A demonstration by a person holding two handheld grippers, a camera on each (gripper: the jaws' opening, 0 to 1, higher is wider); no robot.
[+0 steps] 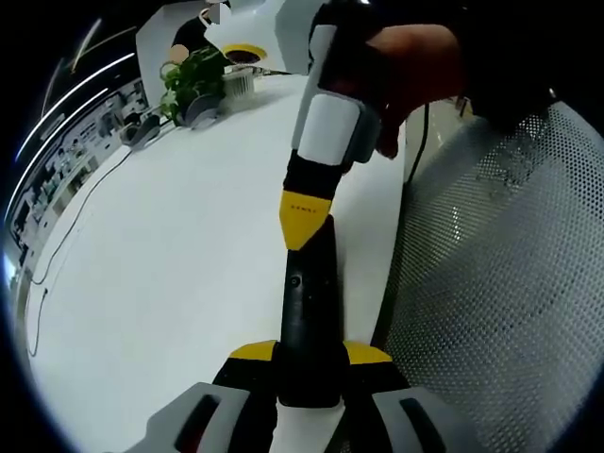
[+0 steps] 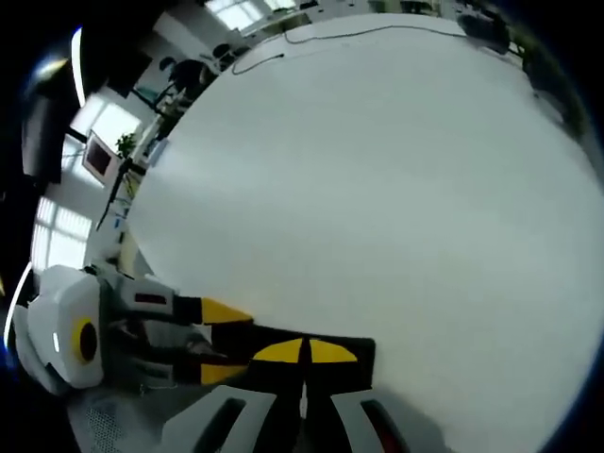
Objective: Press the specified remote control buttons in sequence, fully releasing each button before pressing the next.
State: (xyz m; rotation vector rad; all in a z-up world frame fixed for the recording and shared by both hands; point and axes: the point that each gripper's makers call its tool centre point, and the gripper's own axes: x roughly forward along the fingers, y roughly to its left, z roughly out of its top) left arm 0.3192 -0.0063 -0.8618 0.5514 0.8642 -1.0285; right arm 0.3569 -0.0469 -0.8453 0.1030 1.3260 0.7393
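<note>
The remote control [image 1: 308,311], a long black bar, lies on the white table [image 1: 160,283] near the table's edge, with a mesh chair back [image 1: 500,283] just past that edge. In the left gripper view the near end of the remote sits between the two yellow-tipped jaws of the left gripper [image 1: 310,355], which are pressed against its sides, pinching it. The remote runs straight away from that gripper along the line of its jaws.

The right gripper [image 1: 304,219] comes down onto the remote from the far side, held by a person's hand [image 1: 415,75]. Its yellow tip touches the remote's top face a little beyond the middle of the bar, away from the left gripper. The tip reads as one closed wedge with no gap visible.

In the right gripper view the right gripper's [image 2: 304,351] two yellow tips meet side by side, pressed together, resting on the remote [image 2: 326,354], whose dark body runs crosswise under them. The left gripper [image 2: 203,340] reaches in from the side of that view, its yellow jaws lying on either side of the remote's end.

At the far end of the table from the remote stand a green potted plant [image 1: 193,75] and a cable [image 1: 85,212] trailing across the surface.
</note>
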